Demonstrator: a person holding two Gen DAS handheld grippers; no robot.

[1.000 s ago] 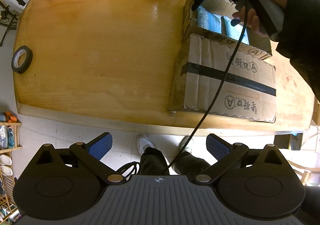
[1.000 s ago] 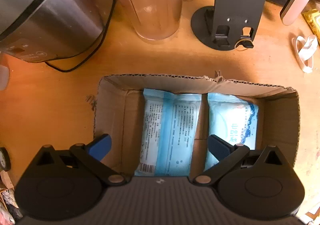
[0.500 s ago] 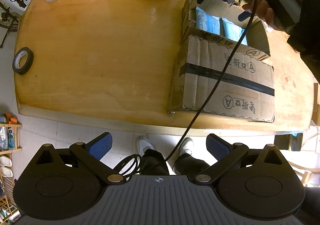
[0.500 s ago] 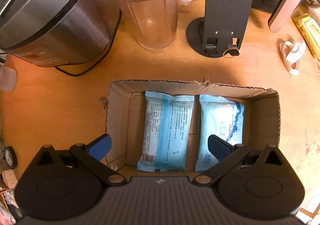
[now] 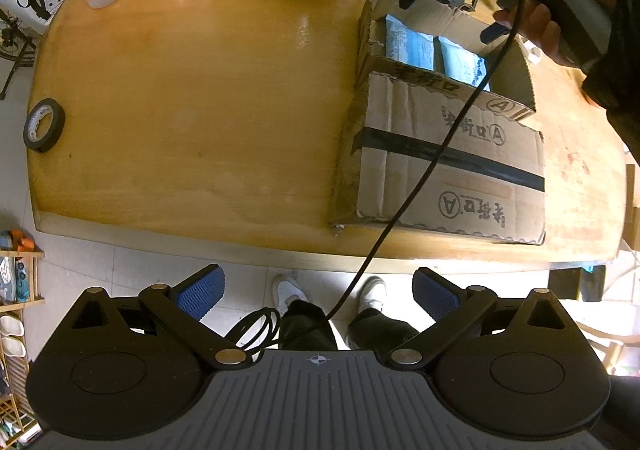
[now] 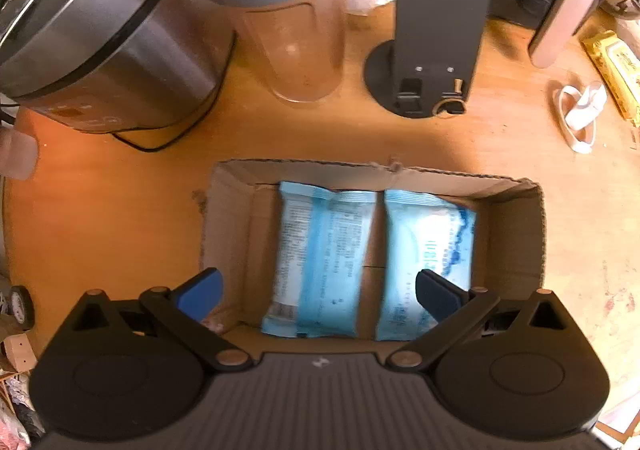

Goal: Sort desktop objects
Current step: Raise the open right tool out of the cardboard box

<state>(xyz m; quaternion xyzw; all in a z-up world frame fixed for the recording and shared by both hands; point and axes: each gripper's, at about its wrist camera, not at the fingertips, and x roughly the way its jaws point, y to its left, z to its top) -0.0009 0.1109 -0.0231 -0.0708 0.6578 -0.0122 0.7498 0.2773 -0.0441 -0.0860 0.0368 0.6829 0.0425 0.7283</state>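
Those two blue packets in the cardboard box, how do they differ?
The left packet shows its back, dense with small print and a barcode near one end; the right packet shows larger lettering and a dark blue splash design. Both are light blue, lie flat side by side in the box, and look similar in size.

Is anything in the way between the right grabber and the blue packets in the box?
Nothing visible is. The right gripper hangs open above the open-topped cardboard box, and both blue packets lie uncovered on its floor. The shaker bottle and phone stand stand beyond the box.
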